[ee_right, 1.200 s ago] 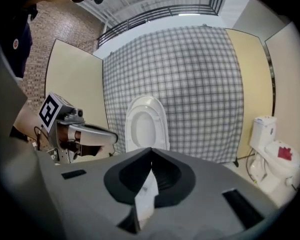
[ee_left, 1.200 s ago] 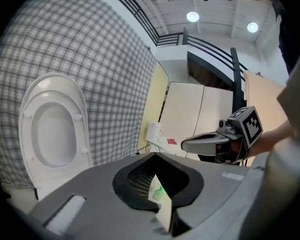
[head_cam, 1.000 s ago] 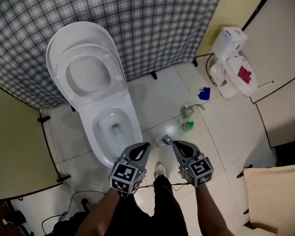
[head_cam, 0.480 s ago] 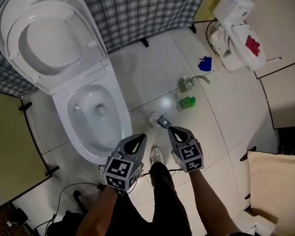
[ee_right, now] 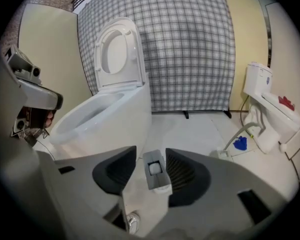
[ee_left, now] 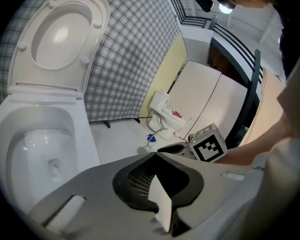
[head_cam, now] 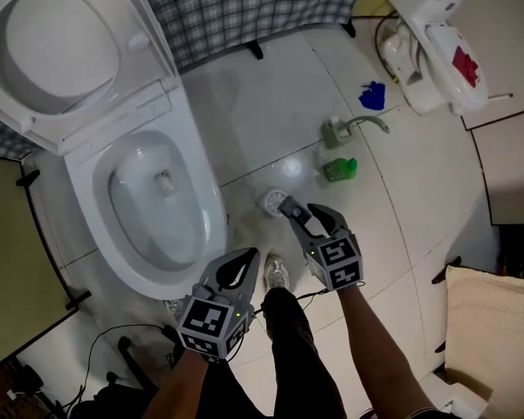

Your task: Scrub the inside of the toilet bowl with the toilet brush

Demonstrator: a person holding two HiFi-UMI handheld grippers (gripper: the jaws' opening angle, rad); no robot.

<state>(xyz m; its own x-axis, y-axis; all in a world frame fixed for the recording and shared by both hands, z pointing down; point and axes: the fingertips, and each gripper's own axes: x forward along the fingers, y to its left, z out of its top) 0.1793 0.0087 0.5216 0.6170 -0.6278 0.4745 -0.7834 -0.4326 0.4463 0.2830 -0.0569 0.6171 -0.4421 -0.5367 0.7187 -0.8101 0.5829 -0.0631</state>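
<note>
approach step: no scrubbing yet. brush (head_cam: 288,206) stands upright in its holder (head_cam: 271,202) on the floor (head_cam: 262,120), just beside the bowl (head_cam: 214,218), on its right in the head view. right tool (head_cam: 307,218) is at the top of the handle (ee_right: 156,173): its jaws have just been opening and stand apart with the grey handle end between them, pads not pressing on it. left tool (head_cam: 242,264) hangs near the bowl's front rim, jaws together, nothing in them. next move, as i judge it: ease the right tool further over the handle, close squarely on it, lift the brush straight out of the holder, then carry it over the rim and down into the bowl. seat and lid are up, so the way in is open.
</note>
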